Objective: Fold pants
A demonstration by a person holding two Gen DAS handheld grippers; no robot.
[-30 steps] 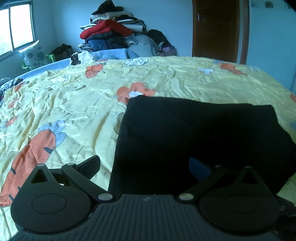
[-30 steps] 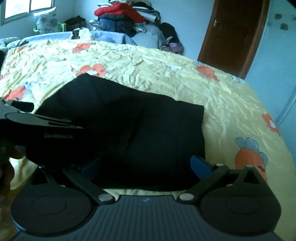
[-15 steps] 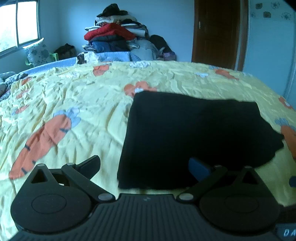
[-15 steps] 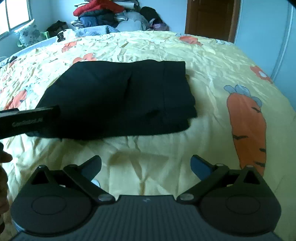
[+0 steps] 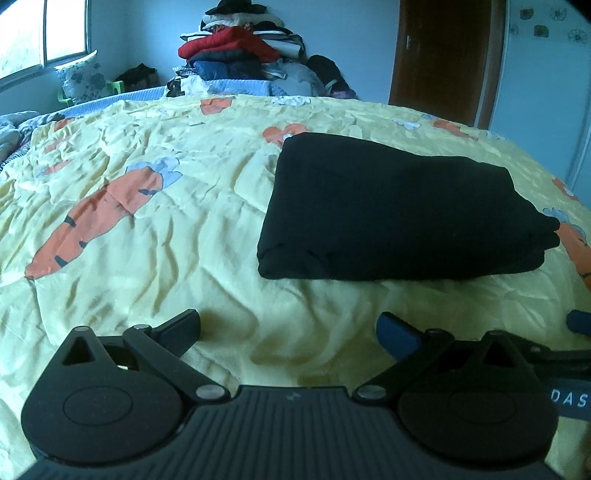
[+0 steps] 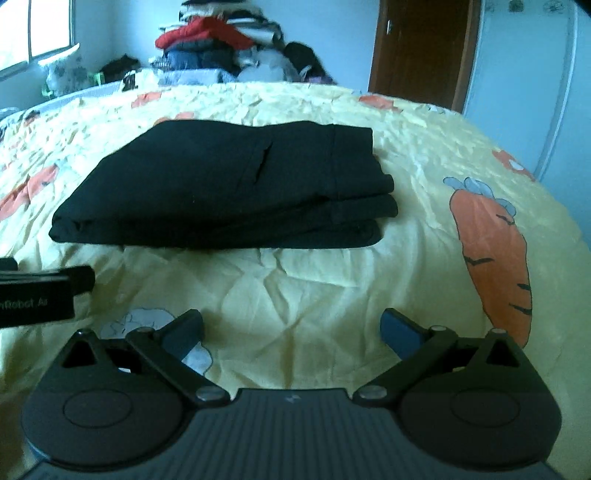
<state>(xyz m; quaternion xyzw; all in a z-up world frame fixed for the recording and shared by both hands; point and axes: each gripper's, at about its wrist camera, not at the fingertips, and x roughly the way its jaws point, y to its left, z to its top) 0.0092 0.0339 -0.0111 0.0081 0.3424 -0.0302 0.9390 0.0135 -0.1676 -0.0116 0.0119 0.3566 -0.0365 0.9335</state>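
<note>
Black pants (image 5: 395, 206) lie folded into a thick rectangle on the yellow carrot-print bedspread (image 5: 155, 236). In the right wrist view the same pants (image 6: 229, 188) show stacked layers along their near edge. My left gripper (image 5: 290, 330) hovers open over bare bedspread, short of the pants' near edge, with nothing between its fingers. My right gripper (image 6: 291, 328) is likewise open and empty, a little back from the stack. Part of the left gripper's body (image 6: 40, 291) pokes in at the left of the right wrist view.
A tall heap of clothes (image 5: 236, 48) stands beyond the bed's far side. A brown door (image 5: 443, 55) is at the back right, a window (image 5: 37, 33) and a pillow (image 5: 79, 79) at the back left. Wrinkled bedspread surrounds the pants.
Both grippers have pulled back toward the bed's near edge and off the pants. The pants, earlier right under the fingers, now lie farther ahead as a folded stack.
</note>
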